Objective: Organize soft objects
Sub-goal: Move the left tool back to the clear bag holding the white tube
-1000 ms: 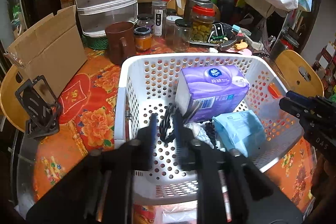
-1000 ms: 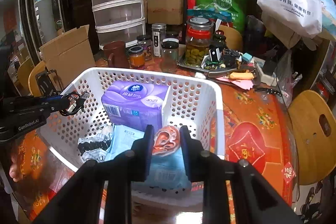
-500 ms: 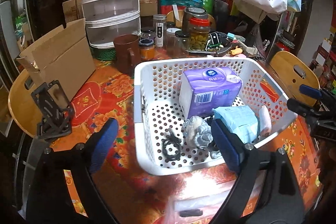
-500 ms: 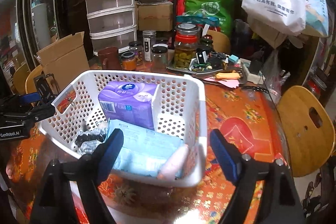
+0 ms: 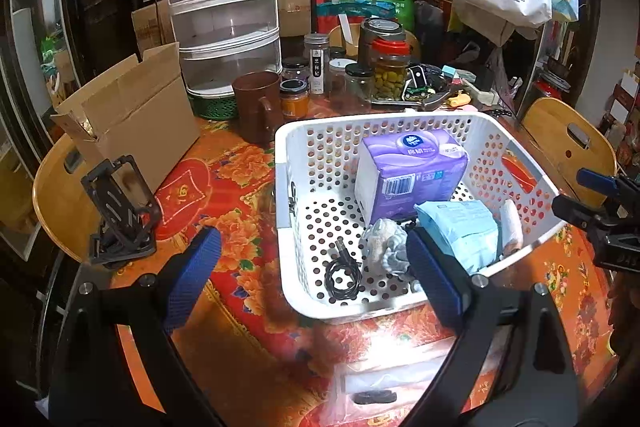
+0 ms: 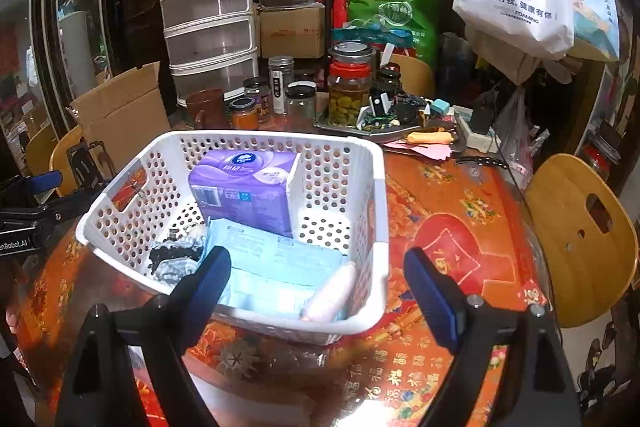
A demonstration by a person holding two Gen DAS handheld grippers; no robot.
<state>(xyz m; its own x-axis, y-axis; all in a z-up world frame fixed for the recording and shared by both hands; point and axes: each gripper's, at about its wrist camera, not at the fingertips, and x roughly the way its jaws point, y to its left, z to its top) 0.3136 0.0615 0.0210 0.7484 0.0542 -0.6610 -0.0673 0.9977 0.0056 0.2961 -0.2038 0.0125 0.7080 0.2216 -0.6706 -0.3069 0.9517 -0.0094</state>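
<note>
So the soft stuff is all sitting in the white basket (image 5: 400, 307) now: the purple tissue pack (image 5: 412, 175) stands at the back, the light blue pack (image 5: 460, 231) lies in front of it, a grey scrunchie (image 5: 386, 245) is just beside that, a black hair tie (image 5: 342, 273) rests on the basket floor, and a pale pink roll (image 6: 332, 293) leans in the near corner on the right side.

What just changed: both drops are done. The left hand-held gripper (image 5: 312, 283) is spread wide with nothing between its blue pads, and the right hand-held gripper (image 6: 316, 293) is the same, wide and empty. Both sit outside the basket, over the red flowered bench (image 6: 448, 235).

Compared with a second ago, the left one was pinched on the black hair tie down inside the basket, and the right one was pinched on the pink thing above the blue pack. Both have let go and backed off, so more of the bench is in view.

My guess is this round of sorting is pretty much finished, unless there are more soft bits somewhere out of view.
</note>
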